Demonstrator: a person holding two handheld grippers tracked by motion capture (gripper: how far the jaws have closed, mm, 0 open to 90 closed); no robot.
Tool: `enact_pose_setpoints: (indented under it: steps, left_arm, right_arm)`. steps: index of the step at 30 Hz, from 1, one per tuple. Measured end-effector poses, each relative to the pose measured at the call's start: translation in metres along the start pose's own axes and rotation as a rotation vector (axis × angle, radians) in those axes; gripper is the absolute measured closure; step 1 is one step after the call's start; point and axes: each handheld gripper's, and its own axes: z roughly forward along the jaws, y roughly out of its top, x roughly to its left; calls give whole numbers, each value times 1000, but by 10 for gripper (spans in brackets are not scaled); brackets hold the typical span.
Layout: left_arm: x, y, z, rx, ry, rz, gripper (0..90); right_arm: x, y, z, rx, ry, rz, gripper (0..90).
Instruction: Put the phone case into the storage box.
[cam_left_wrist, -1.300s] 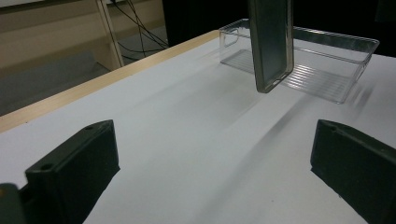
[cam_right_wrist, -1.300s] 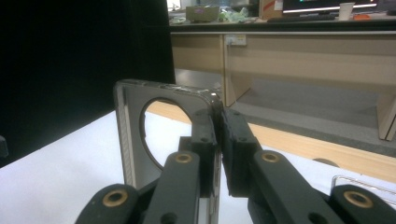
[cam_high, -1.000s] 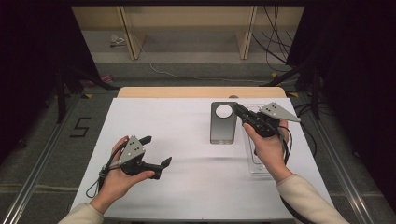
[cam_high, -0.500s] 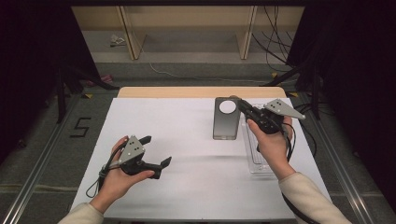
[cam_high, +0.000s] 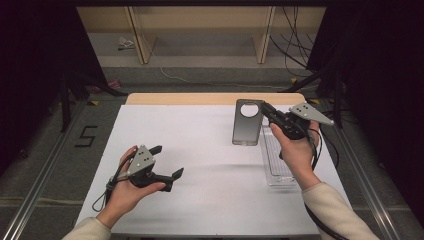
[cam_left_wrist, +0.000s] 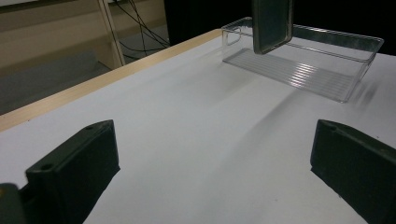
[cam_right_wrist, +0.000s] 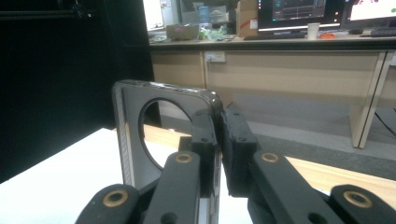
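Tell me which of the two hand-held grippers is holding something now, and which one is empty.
The right hand-held gripper holds the dark phone case, clamped at its edge above the table. The left hand-held gripper is empty, its jaws wide apart.

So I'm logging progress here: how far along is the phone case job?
Done: the right hand-held gripper has clamped the phone case and lifted it off the table. In hand: holding it beside the clear tray. Left: probably placing it inside; the left hand-held gripper rests open.
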Motion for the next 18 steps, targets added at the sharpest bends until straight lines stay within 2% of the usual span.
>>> enact_pose_setpoints:
  steps: [18]
  left_arm:
    - [1,0,0,0,1,-1,5]
  right_arm:
    - [-14,8,-2,-21,-42,-1,849]
